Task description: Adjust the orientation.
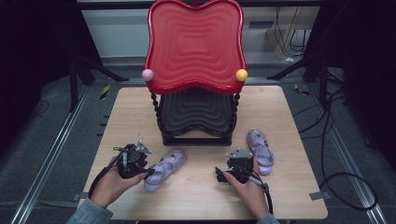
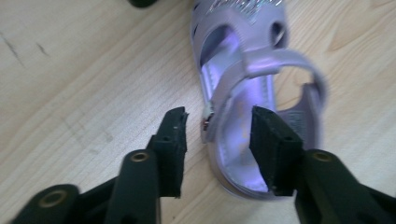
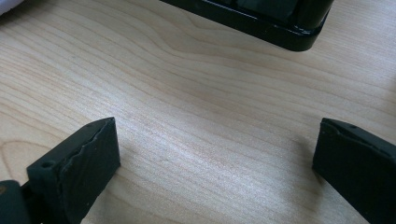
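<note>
- Straddling the near side wall of the nearer lilac sandal (image 2: pixel 243 135), the left gripper (image 2: pixel 219 140) has its jaws partly apart, pads not yet pressing.
- Both sandals lie on the wooden table (image 1: pixel 196 196); the second sandal (image 1: pixel 260 151) sits just beside the right gripper (image 1: pixel 239 164), whose jaws stand wide over bare wood.
- Judging by this, neither sandal is lifted; the two-tier rack (image 1: pixel 196 70) stays empty.
- Open table lies between the sandals; the rack's black base (image 3: pixel 261 18) is close ahead.
</note>
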`<state>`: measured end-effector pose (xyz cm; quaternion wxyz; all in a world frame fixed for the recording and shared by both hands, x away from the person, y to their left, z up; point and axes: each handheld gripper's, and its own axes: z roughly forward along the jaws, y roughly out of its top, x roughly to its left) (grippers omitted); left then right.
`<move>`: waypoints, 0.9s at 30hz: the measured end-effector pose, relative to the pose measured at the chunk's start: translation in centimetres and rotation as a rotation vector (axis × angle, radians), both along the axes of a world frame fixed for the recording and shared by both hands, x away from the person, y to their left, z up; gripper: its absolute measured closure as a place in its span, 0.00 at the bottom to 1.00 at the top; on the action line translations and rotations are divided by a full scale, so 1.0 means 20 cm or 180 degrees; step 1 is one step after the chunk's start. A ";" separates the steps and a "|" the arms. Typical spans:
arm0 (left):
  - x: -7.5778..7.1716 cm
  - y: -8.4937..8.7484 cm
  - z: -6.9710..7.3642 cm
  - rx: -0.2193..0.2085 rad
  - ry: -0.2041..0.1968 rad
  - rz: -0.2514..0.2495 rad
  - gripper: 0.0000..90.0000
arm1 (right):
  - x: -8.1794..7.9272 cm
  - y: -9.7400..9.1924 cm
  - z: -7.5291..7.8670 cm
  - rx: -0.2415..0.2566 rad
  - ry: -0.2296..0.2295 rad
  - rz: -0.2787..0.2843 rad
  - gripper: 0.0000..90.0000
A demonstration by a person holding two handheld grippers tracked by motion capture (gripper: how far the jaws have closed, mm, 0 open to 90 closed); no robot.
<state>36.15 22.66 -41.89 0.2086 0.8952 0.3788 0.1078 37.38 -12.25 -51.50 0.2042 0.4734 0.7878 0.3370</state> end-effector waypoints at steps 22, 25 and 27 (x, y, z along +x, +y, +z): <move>-0.06 -0.21 -0.05 0.0211 0.0279 -0.0408 0.66 | 0.00 0.00 0.00 -0.0009 -0.0015 -0.0010 0.02; -0.05 -0.22 -0.09 0.0205 0.0357 -0.0396 0.70 | -0.01 0.00 0.00 -0.0011 -0.0022 -0.0008 0.02; -0.04 -0.22 -0.10 0.0236 0.0368 -0.0390 0.71 | -0.01 0.00 0.00 -0.0005 -0.0022 -0.0003 0.02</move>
